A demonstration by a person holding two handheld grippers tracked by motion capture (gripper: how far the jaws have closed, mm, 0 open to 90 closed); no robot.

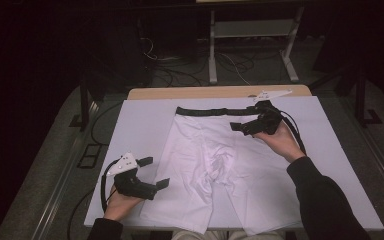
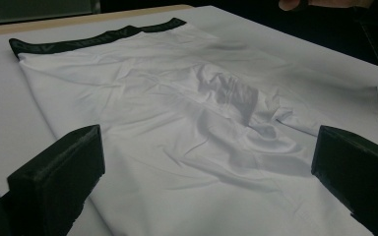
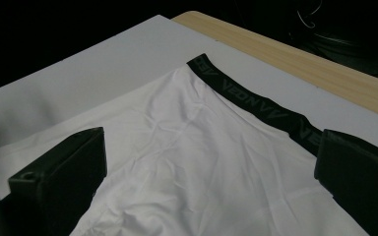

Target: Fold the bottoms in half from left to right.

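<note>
Left gripper sat nearest, jaws wide, beside the left leg of the white shorts. Leg hems ran off the near worktop edge, cut from view. Waistband lettering was hard to read. Right gripper hovered over the shorts' upper right, jaws wide, holding nothing.
</note>
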